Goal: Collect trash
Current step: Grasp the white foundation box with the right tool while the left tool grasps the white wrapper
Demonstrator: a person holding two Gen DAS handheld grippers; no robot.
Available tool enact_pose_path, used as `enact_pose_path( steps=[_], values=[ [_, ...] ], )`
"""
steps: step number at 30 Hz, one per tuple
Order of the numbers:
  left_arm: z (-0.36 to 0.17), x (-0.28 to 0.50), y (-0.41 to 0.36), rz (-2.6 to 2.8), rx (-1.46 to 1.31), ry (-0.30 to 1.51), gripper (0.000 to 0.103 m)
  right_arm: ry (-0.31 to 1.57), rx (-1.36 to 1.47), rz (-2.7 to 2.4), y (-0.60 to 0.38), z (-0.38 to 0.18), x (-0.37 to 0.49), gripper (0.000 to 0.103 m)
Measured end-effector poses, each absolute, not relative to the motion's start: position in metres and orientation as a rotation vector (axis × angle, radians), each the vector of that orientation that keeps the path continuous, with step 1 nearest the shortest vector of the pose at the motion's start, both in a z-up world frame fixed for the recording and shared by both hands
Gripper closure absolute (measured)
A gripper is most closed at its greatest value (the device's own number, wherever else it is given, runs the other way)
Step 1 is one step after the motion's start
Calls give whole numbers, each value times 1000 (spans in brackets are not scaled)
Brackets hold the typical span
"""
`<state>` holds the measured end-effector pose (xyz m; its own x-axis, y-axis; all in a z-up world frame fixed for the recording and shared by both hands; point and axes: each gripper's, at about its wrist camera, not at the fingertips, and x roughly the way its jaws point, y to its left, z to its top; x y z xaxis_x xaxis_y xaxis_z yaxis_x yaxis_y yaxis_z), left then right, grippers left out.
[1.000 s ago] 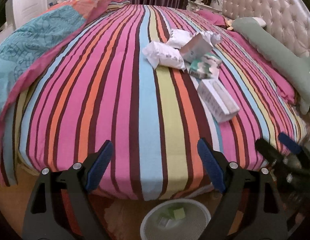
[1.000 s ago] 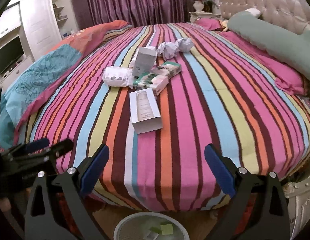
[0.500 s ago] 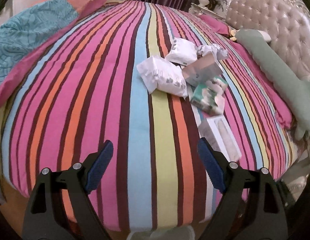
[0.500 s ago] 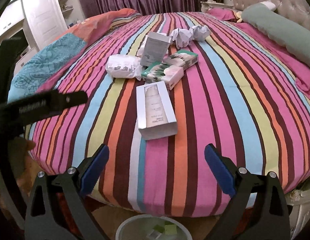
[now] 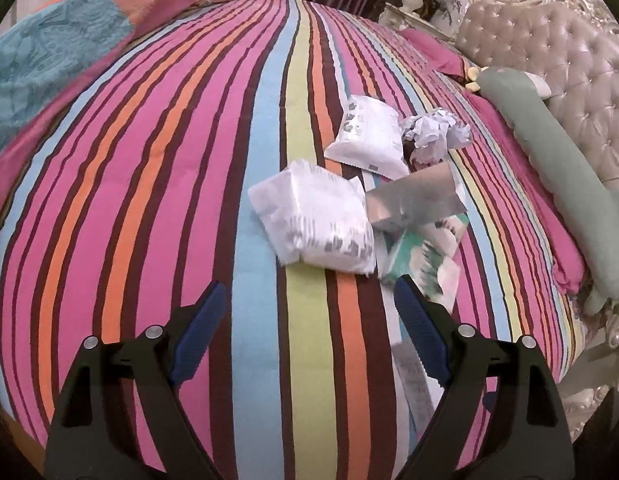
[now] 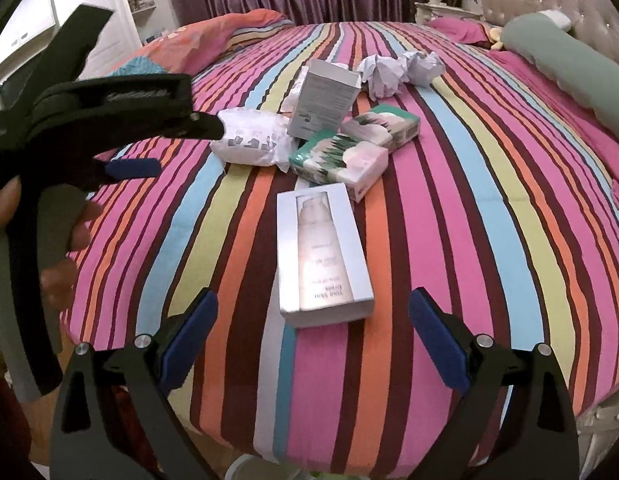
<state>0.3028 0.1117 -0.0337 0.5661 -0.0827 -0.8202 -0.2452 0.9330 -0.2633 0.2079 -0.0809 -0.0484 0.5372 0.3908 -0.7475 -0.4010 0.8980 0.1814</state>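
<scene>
Trash on striped bed (image 5: 157,184): we see left hand-held gripper (image 5: 307,312) open, empty, white packet (image 5: 317,220) just ahead; right hand-held gripper (image 6: 313,320) open, empty, long box (image 6: 323,256) lying just ahead of its fingertips.

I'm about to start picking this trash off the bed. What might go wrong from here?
The two grippers are close: the left gripper reaches across toward the white packet, so they may collide. The grey box leans on the pile and may topple. The soft bedspread could get pinched under the flat box.
</scene>
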Motion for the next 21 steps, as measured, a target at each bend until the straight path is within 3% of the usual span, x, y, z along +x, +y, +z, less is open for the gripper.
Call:
enact_pose_path(
  steps=[21],
  values=[
    [-66,379,106,123,-334,1095,19,900,-35,478,-70,-62,233,11]
  ],
)
